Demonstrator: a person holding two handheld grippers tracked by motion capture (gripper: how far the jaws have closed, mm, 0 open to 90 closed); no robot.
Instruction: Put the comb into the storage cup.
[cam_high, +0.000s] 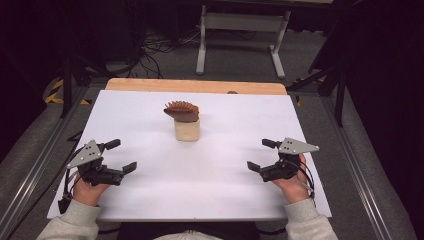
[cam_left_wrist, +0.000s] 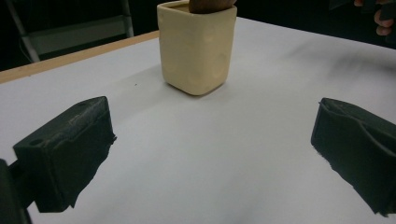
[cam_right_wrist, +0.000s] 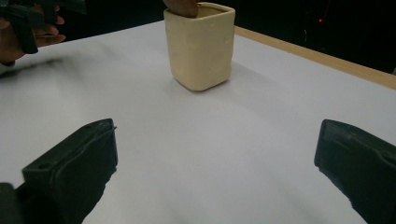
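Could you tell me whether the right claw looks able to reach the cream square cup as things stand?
Probably yes: the right claw is open, and bare white tabletop lies between it and the cream square cup.

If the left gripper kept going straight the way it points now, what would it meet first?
Probably the cream cup: it stands ahead of the open left gripper, slightly left of centre, with bare white table between them.

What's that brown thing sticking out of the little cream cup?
A brown, ridged object rests in the cream cup, its fan-like top lying across the rim. The cup's wall hides its lower part and anything else inside.
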